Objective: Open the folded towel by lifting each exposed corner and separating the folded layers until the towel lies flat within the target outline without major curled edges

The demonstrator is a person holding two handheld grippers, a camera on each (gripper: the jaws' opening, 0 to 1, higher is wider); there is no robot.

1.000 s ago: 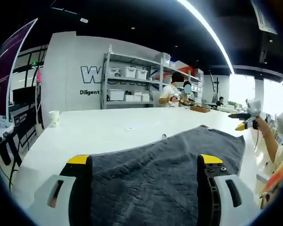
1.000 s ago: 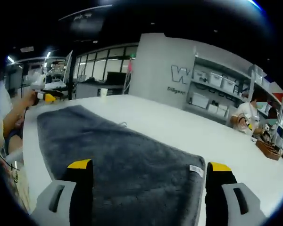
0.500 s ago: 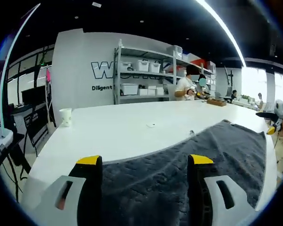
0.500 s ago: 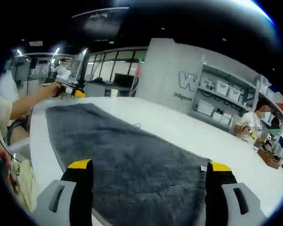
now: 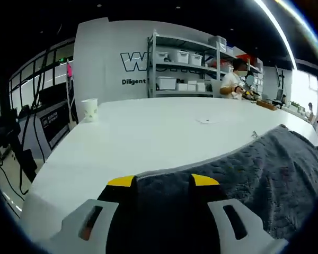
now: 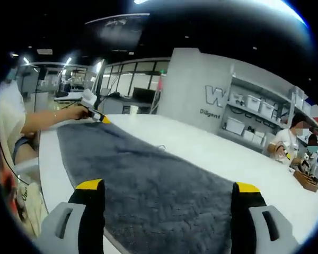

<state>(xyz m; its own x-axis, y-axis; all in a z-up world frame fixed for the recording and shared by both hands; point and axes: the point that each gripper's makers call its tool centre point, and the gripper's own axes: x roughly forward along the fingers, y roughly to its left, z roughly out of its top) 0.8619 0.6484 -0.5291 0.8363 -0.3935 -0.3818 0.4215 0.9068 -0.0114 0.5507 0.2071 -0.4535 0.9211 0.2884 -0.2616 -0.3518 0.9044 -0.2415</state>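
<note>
My left gripper [image 5: 163,181] has its jaws narrowed over the towel's [image 5: 265,169] near edge at lower centre; whether they pinch it I cannot tell. My right gripper [image 6: 168,186] stands wide apart over the grey towel [image 6: 148,180]. Shelf bins [image 5: 167,83] upper centre: contents unreadable.

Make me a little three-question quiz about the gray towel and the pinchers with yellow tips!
1. True or false: the gray towel lies spread on a white table.
2. Which gripper's jaws stand closer together? A) left gripper B) right gripper
3. Fill in: a paper ____ stands near the table's far edge in the left gripper view.

Key: 1 true; 2 A, its yellow tips flank the towel's near edge with only a narrow gap, while the right gripper's stand wide apart; 3 cup.
</note>
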